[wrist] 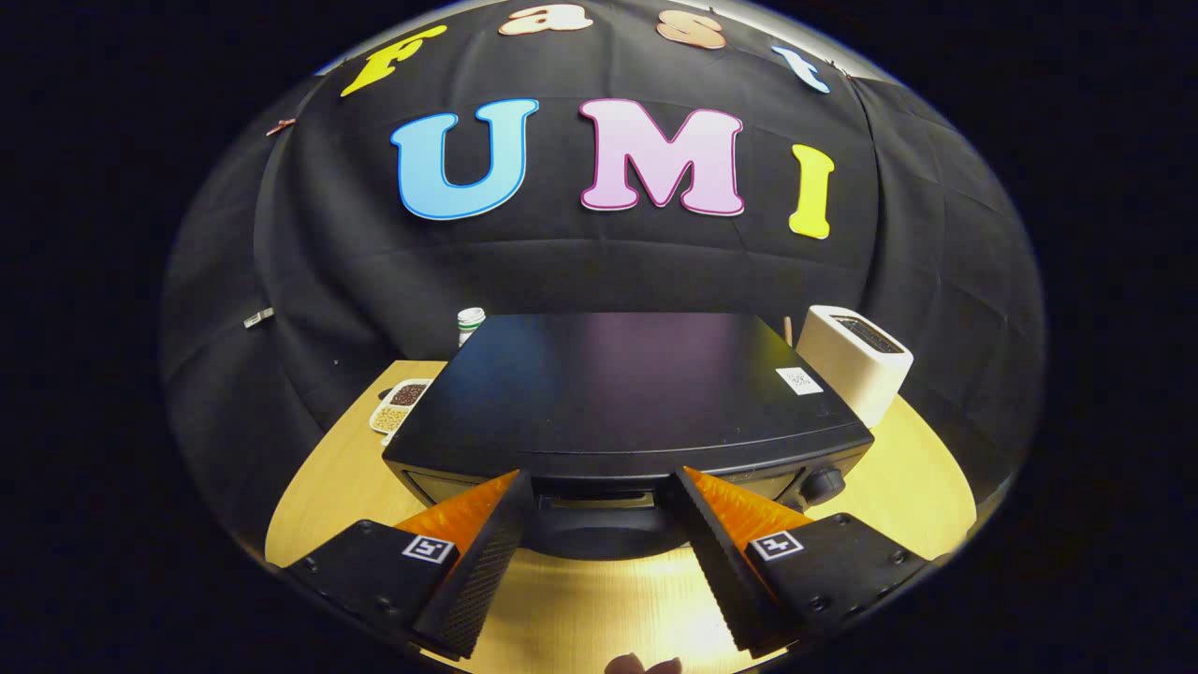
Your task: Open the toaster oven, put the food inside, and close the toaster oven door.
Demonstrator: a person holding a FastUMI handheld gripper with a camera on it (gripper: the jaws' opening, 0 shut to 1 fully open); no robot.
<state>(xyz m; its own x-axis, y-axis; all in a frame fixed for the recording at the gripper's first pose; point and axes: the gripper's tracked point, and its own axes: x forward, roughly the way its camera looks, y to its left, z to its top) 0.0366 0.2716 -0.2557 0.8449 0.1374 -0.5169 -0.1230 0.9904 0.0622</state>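
Note:
A black toaster oven [618, 393] stands on the wooden table [318, 505], seen from above its front. Its door looks closed, with the door handle [599, 501] right at the front edge. My gripper [601, 487] is open, its two fingers spread on either side of the handle and their tips close to the oven's front, touching nothing that I can make out. A control knob [824, 484] sits at the oven's front right. The food is hidden from this angle.
A white slot toaster [856, 360] stands to the right behind the oven. To the left are a small divided tray of grains [401, 404] and a white bottle with a green cap [470, 323]. Black cloth closes the back.

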